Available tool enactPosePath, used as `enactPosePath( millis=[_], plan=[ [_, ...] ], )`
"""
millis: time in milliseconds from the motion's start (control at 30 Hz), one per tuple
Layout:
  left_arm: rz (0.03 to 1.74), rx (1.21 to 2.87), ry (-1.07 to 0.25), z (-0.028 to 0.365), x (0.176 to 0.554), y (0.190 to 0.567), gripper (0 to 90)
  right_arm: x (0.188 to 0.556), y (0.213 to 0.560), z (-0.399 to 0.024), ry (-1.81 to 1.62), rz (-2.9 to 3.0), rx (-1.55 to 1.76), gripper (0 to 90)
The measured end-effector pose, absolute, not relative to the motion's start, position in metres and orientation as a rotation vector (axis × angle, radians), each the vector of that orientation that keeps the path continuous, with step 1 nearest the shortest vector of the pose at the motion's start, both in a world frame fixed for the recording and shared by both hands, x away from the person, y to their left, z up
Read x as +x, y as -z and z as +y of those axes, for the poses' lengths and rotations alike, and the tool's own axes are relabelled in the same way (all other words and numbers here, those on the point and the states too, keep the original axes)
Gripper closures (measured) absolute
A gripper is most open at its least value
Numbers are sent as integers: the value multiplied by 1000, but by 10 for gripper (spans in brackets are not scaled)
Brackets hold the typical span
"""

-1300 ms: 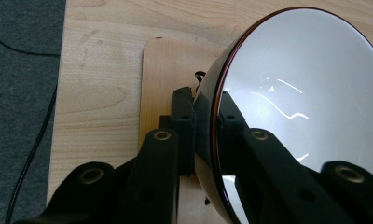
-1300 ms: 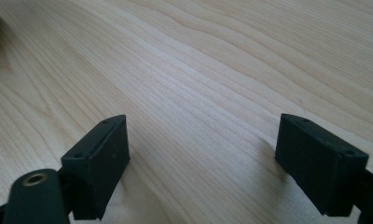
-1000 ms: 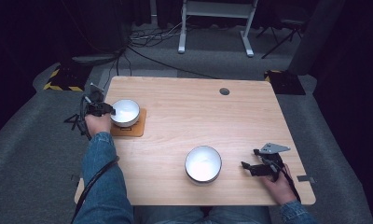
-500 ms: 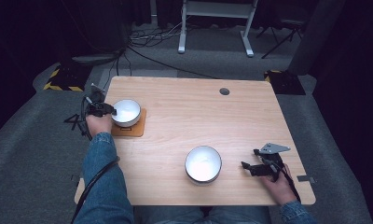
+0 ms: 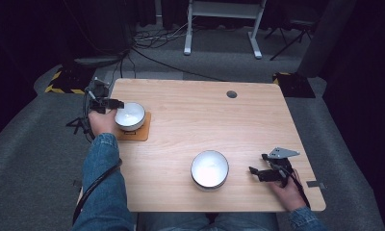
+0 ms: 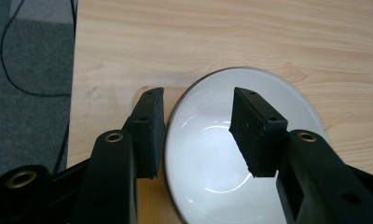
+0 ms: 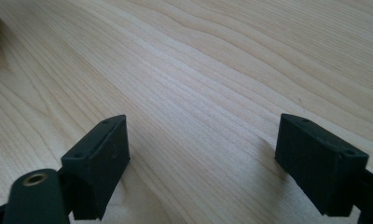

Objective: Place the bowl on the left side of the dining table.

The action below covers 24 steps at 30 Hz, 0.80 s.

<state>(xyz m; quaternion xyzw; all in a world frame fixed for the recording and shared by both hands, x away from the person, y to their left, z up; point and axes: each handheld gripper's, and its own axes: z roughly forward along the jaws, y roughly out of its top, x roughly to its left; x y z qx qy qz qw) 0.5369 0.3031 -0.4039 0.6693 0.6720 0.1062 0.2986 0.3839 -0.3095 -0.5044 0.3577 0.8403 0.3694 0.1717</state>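
Left tongs jaws just opening, right tongs wide open, held low

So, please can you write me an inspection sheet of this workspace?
Surface: wooden table, round cable hole near the far edge.
Job's things: white bowl on a brown coaster; second white bowl near the front edge.
Clutter: nothing seen.
Grippers: left gripper above the bowl rim, jaws just opened, one pad either side, not pressing; right gripper open over bare wood.
Cables: one trails along the left sleeve; more on the floor behind.
Surroundings: grey carpet, white desk frame, dark backdrop.
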Motion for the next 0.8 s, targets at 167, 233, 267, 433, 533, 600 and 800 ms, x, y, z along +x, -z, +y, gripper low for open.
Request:
enactPosePath(
  millis=[167, 233, 267, 433, 533, 600, 800],
  plan=[
    [1684, 1798, -333, 285, 532, 382, 533, 384, 504, -309, -1051, 2385, 1018, 177],
    [1638, 1812, -349, 280, 528, 374, 533, 384, 504, -310, -1050, 2387, 1018, 177],
    [1604, 1835, -342, 276, 526, 369, 533, 384, 504, -310, -1054, 2388, 1019, 177],
    [1484, 1938, -363, 258, 510, 352, 531, 385, 504, -311, -1056, 2400, 1003, 177],
    [1410, 1974, -337, 251, 497, 341, 528, 385, 504, -312, -1056, 2404, 995, 177],
    [1342, 1998, -315, 245, 485, 333, 526, 384, 504, -312, -1055, 2403, 998, 177],
    [1204, 2050, -316, 233, 455, 318, 521, 384, 504, -312, -1055, 2402, 1000, 178]
  ],
)
